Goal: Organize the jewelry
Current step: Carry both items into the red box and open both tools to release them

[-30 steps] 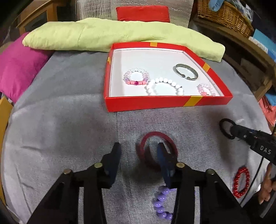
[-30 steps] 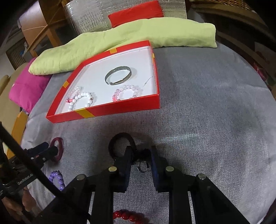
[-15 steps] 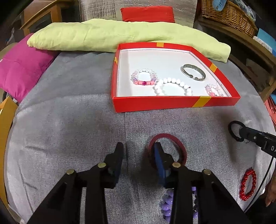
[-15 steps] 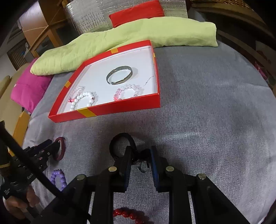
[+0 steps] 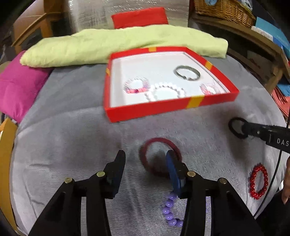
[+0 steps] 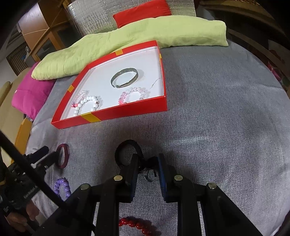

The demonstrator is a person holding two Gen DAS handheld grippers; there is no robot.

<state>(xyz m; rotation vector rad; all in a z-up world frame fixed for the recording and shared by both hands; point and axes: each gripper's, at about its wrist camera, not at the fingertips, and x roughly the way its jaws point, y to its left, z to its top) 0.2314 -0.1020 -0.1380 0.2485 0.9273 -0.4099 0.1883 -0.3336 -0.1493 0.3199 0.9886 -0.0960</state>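
A red box (image 5: 150, 110) (image 6: 112, 116) with a white floor holds a silver bangle (image 5: 186, 72) (image 6: 125, 78), white and pink bead bracelets. A maroon bangle (image 5: 160, 157) (image 6: 62, 158) lies on the grey cloth. My left gripper (image 5: 145, 158) is open, its right finger inside the bangle's ring, its left finger outside. A black bracelet (image 6: 127, 152) (image 5: 237, 128) with a small metal ring lies between the fingers of my right gripper (image 6: 148, 159), which is partly closed around it. A purple bead bracelet (image 5: 169, 212) (image 6: 62, 187) and a red bead bracelet (image 5: 258, 181) (image 6: 135, 224) lie near me.
A lime green cushion (image 5: 117, 45) lies behind the box, a magenta cushion (image 5: 16, 87) at the left and a red one (image 5: 139, 17) at the back. A wicker basket (image 5: 224, 7) stands on wooden furniture at the right.
My left gripper has widened and shifted, with its right finger now inside the maroon bangle. The right gripper has stayed around the black bracelet.
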